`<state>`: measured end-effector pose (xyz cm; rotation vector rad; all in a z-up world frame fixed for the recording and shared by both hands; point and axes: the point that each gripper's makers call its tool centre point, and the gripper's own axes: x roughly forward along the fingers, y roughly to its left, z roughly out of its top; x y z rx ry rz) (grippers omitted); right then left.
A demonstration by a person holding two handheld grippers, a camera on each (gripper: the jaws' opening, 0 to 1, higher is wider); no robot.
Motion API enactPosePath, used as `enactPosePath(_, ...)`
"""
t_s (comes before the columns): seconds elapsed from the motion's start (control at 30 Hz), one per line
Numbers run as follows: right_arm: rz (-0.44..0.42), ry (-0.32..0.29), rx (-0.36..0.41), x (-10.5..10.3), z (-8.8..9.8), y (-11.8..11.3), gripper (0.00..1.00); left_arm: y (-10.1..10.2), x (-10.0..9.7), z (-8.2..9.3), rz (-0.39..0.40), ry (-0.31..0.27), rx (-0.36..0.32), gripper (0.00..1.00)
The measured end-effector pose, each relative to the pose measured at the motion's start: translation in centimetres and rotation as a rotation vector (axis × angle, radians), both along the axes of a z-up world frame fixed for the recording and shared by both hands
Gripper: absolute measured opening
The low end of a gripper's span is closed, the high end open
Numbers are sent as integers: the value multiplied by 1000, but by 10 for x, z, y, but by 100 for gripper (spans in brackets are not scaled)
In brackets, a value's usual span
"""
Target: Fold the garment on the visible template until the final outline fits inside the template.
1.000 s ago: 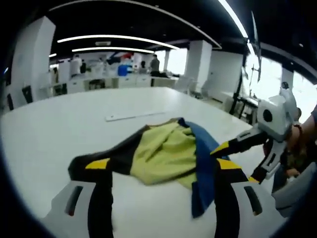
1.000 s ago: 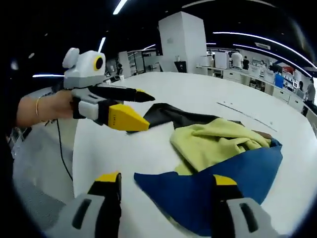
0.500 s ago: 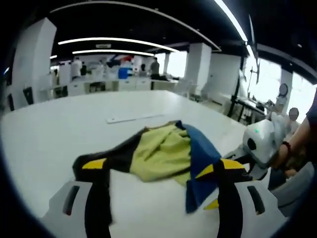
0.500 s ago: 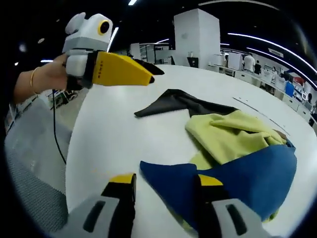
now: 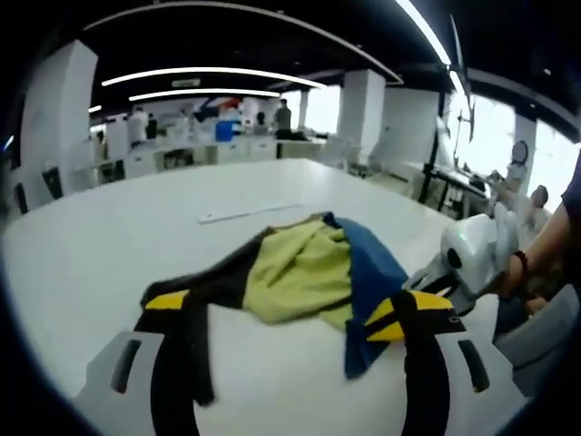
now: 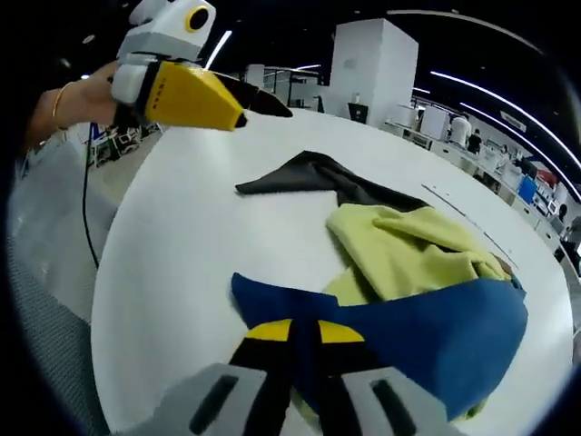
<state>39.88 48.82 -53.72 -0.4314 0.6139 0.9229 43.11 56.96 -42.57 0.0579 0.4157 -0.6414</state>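
Blue garment (image 6: 427,336) edge pinched in closed right tool (image 6: 304,334).

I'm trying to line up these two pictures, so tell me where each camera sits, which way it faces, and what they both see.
Left gripper view: rides the left gripper, low over the white table, facing the garment; its own jaws stand apart, and the right gripper and a hand enter from the right.
Right gripper view: rides the right gripper, looking across the garment's blue part, jaws shut on it; the left gripper shows upper left.
Shared: garment, table, each other's gripper.
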Motion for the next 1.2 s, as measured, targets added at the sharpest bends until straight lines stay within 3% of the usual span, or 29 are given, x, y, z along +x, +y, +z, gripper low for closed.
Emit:
enactPosePath(0.2,-1,53,34,-7,0,6,14,2,-4,0,-3,-1,19,93)
enactPosePath(0.27,43,4,-16,-7,-1,6,14,3,-4,1,-2,-2,20,92)
enactPosePath(0.47,26,48,15,-11,-2,10,7,6,-7,0,-3,1,37,91)
enactPosePath(0.63,0,26,-4,-4,-2,6,0,9,-8,0,1,2,45,90)
enactPosePath(0.7,-9,42,10,-3,-1,6,0,10,-8,0,4,4,47,90)
enactPosePath(0.87,11,15,-2,-2,-1,7,0,14,-10,0,7,5,54,89)
enactPosePath(0.97,-14,20,56,-2,5,6,0,14,-11,2,9,3,55,89)
enactPosePath(1.2,-10,-26,77,-1,25,-1,0,17,-13,2,19,1,54,88)
